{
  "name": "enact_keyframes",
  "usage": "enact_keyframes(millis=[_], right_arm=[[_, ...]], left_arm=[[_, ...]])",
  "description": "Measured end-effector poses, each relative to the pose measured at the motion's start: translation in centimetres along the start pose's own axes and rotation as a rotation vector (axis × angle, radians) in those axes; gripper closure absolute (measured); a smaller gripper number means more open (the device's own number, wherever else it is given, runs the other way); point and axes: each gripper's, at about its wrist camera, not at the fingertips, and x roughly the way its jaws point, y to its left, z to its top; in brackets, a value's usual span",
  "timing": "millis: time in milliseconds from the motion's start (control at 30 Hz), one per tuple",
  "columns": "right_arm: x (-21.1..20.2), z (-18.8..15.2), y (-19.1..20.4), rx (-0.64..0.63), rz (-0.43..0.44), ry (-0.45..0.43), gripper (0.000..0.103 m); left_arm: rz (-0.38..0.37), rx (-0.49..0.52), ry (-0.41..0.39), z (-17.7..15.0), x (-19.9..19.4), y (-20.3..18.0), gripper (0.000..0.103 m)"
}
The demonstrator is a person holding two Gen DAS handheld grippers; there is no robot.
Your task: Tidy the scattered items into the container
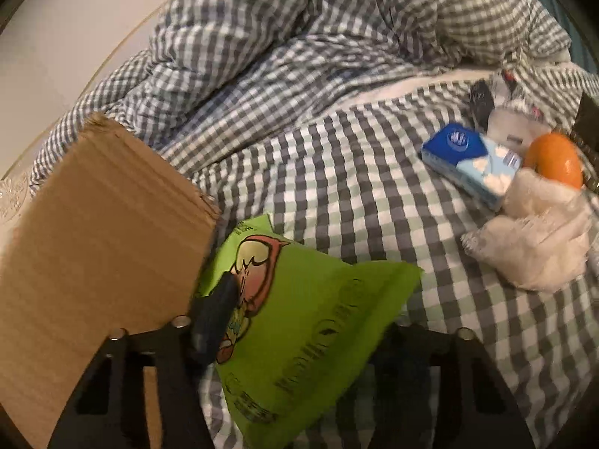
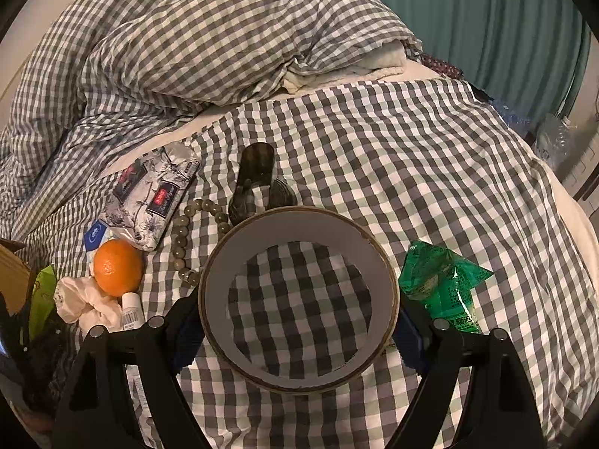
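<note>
My left gripper (image 1: 299, 321) is shut on a lime-green snack bag (image 1: 299, 321), held just right of the brown cardboard box (image 1: 97, 232); one finger (image 1: 215, 314) shows, the other is hidden behind the bag. My right gripper (image 2: 299, 321) is shut on a roll of tape (image 2: 299, 295), held above the checked bedsheet (image 2: 411, 172). Scattered on the bed are an orange (image 2: 118, 267), crumpled white tissue (image 2: 86, 303), a blue tissue pack (image 1: 471, 161), a floral tissue pack (image 2: 149, 194), a bead bracelet (image 2: 187, 232), a dark hair clip (image 2: 254, 187) and a green packet (image 2: 445, 284).
A rumpled checked duvet (image 2: 209, 37) is piled at the back of the bed. A teal curtain (image 2: 505, 30) hangs at the far right. A small white bottle (image 2: 131, 308) lies by the tissue. The box corner (image 2: 11, 273) and the green bag (image 2: 41, 295) show at the right wrist view's left edge.
</note>
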Motion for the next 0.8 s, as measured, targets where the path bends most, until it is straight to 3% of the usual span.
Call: enact_keyframes(millis=[133,333,533,800], right_arm=[[-0.9,-0.1,0.7,-0.012,0.004,-0.013,0.019],[-2.6,-0.3,2.8,-0.045,0.028,-0.032,0.019],[-5.5,-1.2,6.1,-0.098,0.055,-0.059,0.019],[-11.9,-2.4,13.2,-0.184,0.143,-0.105,0.020]], left_arm=[[-0.044,-0.053,-0.016,0.5,-2.4,1.3,0.060],[-0.155,-0.075,-0.056,0.5,-6.7,2.4,0.065],[-0.180,-0.087,-0.100,1.0,-10.3,3.5,0.068],[-0.199,-0.160,-0.181,1.7,-16.7,8.7,0.068]])
